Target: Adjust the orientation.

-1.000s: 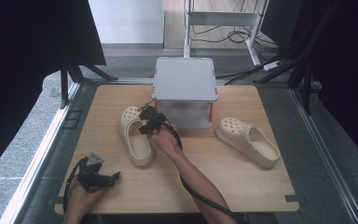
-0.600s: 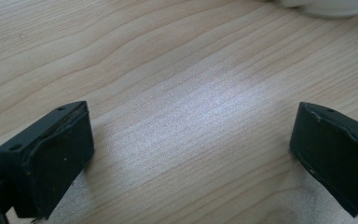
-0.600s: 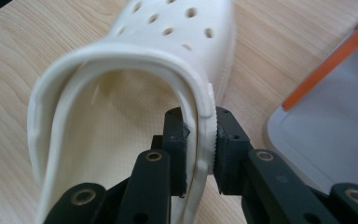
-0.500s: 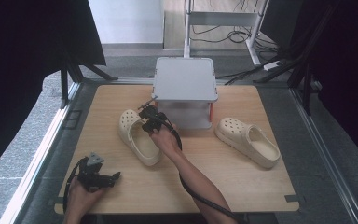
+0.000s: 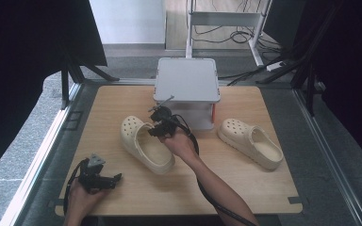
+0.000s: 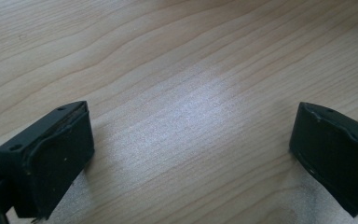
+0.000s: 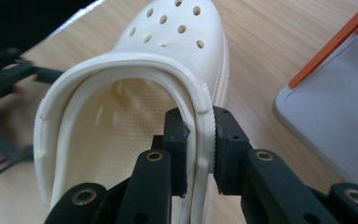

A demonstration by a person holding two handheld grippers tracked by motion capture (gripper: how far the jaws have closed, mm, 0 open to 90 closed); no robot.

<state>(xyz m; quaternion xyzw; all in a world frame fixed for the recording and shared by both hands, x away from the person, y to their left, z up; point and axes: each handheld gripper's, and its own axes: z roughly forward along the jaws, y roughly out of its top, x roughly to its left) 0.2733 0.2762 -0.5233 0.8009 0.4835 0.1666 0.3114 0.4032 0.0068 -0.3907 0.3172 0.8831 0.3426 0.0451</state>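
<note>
A cream clog with holes in its toe sits left of centre on the wooden table, slightly lifted. My right gripper is shut on its right side wall. In the right gripper view the two pads pinch that rim, one inside the clog and one outside. A matching second clog lies on the right of the table, apart from both grippers. My left gripper rests at the front left, held by a hand. Its jaws stand wide open over bare wood with nothing between them.
A grey lidded box stands at the back centre of the table, just behind the held clog, with an orange strip on its side. Black frames and cables surround the table edges.
The right hand has risen and shifted toward the right with the clog's rim in its jaws, so the clog has turned and come slightly off the table. The left gripper has stayed put.
</note>
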